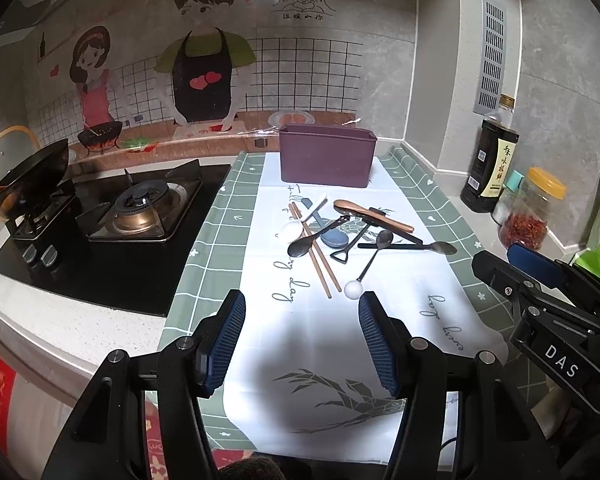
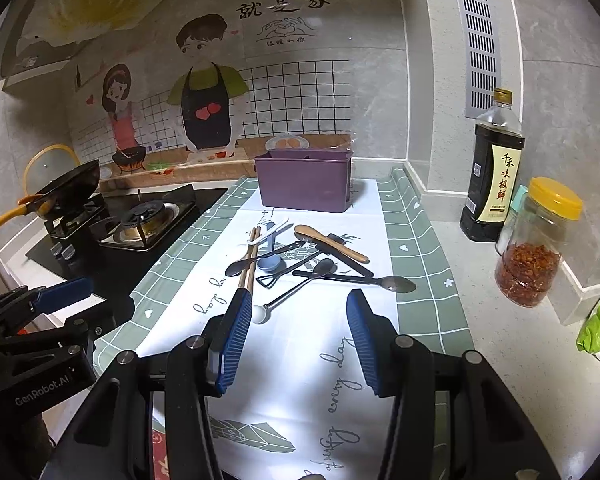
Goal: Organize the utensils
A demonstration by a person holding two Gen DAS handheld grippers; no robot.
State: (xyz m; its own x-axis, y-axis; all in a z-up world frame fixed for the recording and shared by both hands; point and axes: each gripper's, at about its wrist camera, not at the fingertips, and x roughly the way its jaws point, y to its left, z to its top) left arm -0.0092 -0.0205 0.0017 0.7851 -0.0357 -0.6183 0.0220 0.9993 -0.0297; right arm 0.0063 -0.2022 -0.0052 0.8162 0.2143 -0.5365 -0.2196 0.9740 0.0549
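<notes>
Utensils (image 1: 340, 236) heaped on mat, before purple bin (image 2: 305, 180); contents unseen.

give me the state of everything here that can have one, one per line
left tool: open, empty
right tool: open, empty
purple bin: upright, looks empty, no utensils sticking out
utensils: loose pile on the mat, crossing each other
chopsticks: lying flat, side by side
soy sauce bottle: upright, capped
chili jar: upright, lid on
stove burner: unlit

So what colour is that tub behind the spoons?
Purple; the tub shows best in the right wrist view.
</notes>
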